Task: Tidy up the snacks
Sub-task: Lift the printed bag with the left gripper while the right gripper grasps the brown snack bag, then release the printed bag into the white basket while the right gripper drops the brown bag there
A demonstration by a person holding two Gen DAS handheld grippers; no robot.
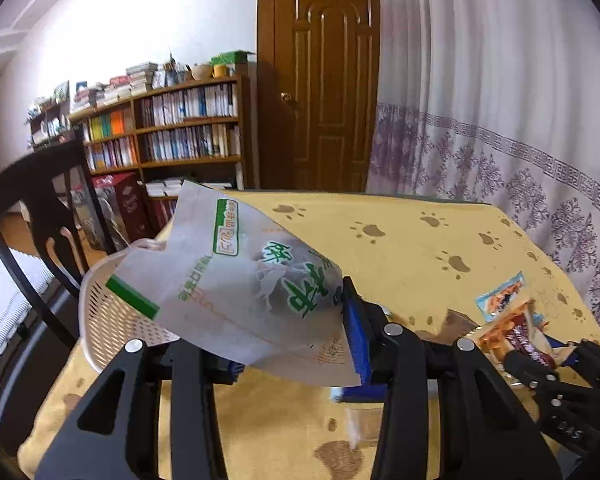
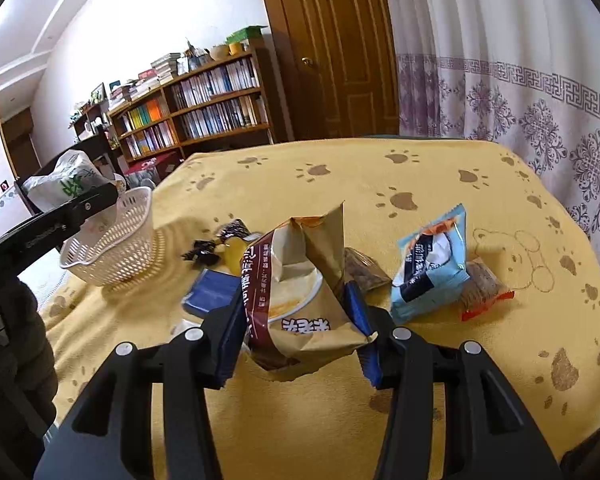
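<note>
My left gripper [image 1: 296, 344] is shut on a puffy white snack bag with green print [image 1: 236, 280], held tilted in the air just right of the white plastic basket [image 1: 112, 320]. In the right wrist view that bag [image 2: 66, 182] hangs over the basket's [image 2: 112, 248] far left rim. My right gripper [image 2: 300, 320] is shut on a crumpled tan and maroon snack bag [image 2: 296, 288], lifted slightly above the yellow tablecloth [image 2: 340, 184]. The left wrist view shows the right gripper [image 1: 540, 360] low at the far right with that bag [image 1: 516, 336].
On the cloth lie a light blue packet [image 2: 432, 264], a brown packet with red ends [image 2: 484, 288], a dark blue packet [image 2: 212, 292], small black wrappers [image 2: 204, 254] and a brown packet [image 2: 364, 272]. A dark chair [image 1: 52, 208] stands behind the basket. Curtain [image 1: 500, 120] on the right.
</note>
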